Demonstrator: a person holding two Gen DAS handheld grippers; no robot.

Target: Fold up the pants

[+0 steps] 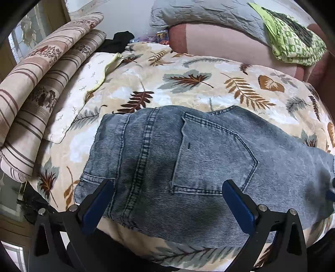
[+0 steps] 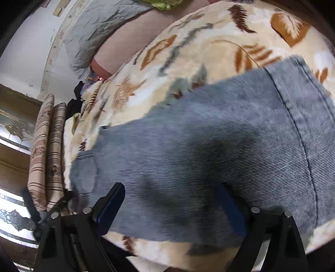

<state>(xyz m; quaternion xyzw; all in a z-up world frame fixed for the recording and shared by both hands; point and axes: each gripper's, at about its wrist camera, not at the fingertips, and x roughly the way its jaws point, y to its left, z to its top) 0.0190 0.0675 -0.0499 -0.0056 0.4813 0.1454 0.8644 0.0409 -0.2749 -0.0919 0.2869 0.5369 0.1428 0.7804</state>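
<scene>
Grey-blue denim pants (image 1: 188, 150) lie flat on a leaf-patterned blanket (image 1: 188, 83), back pocket up, with the waist end toward the left. My left gripper (image 1: 167, 184) hovers over the pocket area, open wide, its blue pads apart from the cloth. The right wrist view is blurred with motion and shows the pants (image 2: 209, 136) stretching to the right across the blanket (image 2: 188, 52). My right gripper (image 2: 171, 186) stands open above the leg part near the blanket's front edge. Nothing is held between its fingers.
Two folded striped quilts (image 1: 41, 83) and a white pillow (image 1: 83, 94) lie at the left. A grey quilt (image 1: 209, 12), a green patterned cloth (image 1: 289, 41) and pink bedding (image 1: 230, 46) fill the back. A black garment (image 1: 117, 41) sits behind the pillow.
</scene>
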